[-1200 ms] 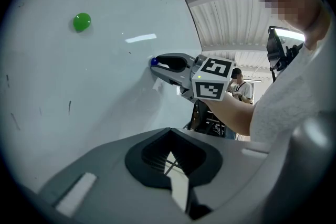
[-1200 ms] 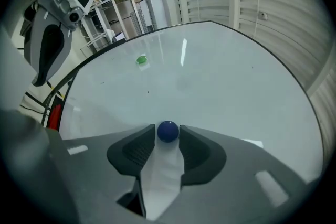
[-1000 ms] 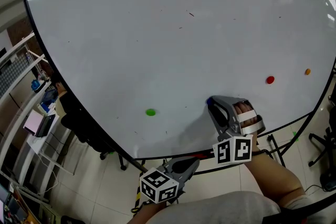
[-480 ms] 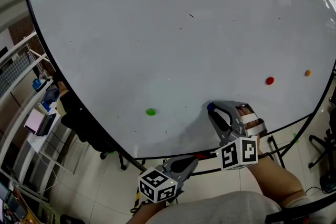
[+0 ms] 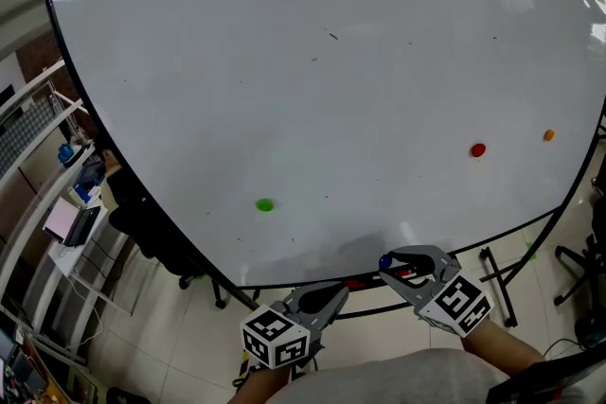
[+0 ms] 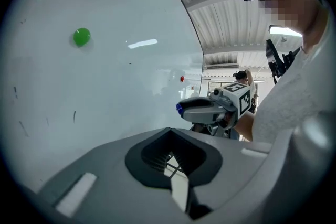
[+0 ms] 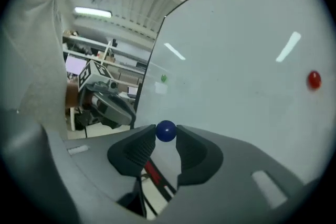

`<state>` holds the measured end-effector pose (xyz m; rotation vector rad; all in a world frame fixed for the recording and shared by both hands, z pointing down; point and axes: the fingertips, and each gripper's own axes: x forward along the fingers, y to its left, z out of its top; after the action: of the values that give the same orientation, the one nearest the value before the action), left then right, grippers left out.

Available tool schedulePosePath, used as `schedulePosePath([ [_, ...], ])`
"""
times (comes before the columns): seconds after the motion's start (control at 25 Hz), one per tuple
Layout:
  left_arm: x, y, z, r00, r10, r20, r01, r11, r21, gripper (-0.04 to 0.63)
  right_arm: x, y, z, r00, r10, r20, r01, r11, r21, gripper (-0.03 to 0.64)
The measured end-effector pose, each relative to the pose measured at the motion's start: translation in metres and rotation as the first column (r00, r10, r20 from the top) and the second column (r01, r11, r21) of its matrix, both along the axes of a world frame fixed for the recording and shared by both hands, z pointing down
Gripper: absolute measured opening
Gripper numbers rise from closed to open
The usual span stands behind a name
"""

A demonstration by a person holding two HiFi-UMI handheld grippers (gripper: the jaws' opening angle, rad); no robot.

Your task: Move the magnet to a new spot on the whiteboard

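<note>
you are pinching the blue magnet [image 7: 166,131] in your right gripper [image 5: 387,263], seemingly lifted off the whiteboard [image 5: 331,90]; placing it elsewhere is remaining. your left gripper [image 5: 334,291] is idling closed, empty.

No legible text, brands or numbers, only square markers on left gripper cube [image 5: 275,336], right gripper cube [image 5: 461,303]

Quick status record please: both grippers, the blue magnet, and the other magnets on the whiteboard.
right gripper: shut on blue magnet
blue magnet position: by the lower edge of the whiteboard; contact with it unclear
left gripper: shut, empty, below the whiteboard's lower edge
others on the whiteboard: green magnet, red magnet, orange magnet
</note>
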<state>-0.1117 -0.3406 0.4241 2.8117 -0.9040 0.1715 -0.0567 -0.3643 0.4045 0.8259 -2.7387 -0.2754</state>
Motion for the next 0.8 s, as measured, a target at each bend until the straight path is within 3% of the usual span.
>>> schedulePosePath([
  [0.12,0.006,0.004,-0.003,1.0,-0.001,-0.004,0.001,1.0,0.004,-0.015,0.007,0.011,0.022,0.999,-0.016,0.052,0.023,0.992,-0.12,0.126],
  [0.24,0.013,0.009,-0.003,1.0,0.004,-0.001,-0.004,1.0,0.003,-0.015,0.009,0.022,0.035,0.998,-0.038,0.052,0.046,0.985,-0.167,0.126],
  [0.8,0.023,0.028,0.0,1.0,0.002,0.006,-0.002,1.0,0.005,-0.017,0.01,0.045,0.04,0.998,-0.046,0.052,0.055,0.983,-0.177,0.126],
])
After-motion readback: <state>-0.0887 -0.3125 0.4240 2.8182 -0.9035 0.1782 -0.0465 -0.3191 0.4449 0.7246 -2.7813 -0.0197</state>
